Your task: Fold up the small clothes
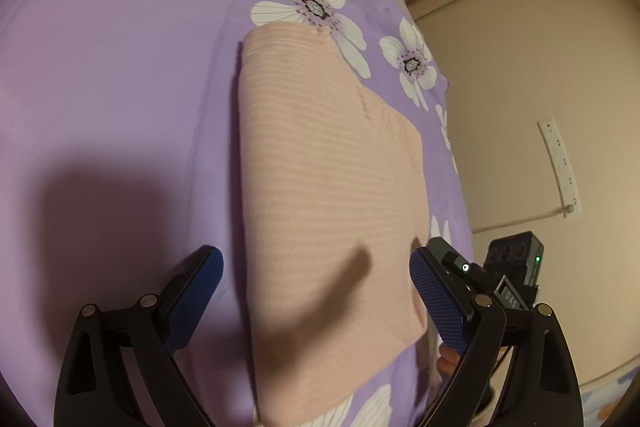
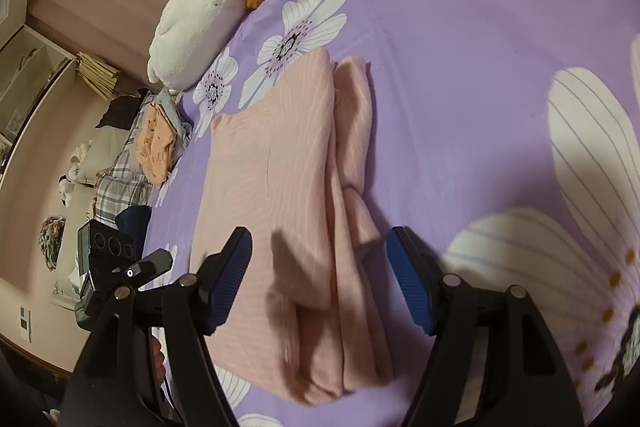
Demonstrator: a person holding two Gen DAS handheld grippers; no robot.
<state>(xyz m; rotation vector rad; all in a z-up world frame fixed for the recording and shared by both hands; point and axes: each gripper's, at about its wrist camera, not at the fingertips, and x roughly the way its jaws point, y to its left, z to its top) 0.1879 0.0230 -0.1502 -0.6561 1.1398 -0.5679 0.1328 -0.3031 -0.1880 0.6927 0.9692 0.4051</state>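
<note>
One purple floral bedsheet (image 2: 460,75); one plush toy (image 2: 192,23) at its edge; one pink folded garment (image 1: 320,163) lying flat mid-sheet. Two grippers hover over it: left gripper (image 1: 316,267) spread wide, right gripper (image 2: 320,251) parted, both empty.

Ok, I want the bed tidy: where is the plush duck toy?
In the right wrist view the plush duck toy lies upper left, at the purple floral sheet's edge, beyond the folded pink garment.

pink striped garment (image 1: 320,167), purple floral bedsheet (image 1: 120,67)
</note>
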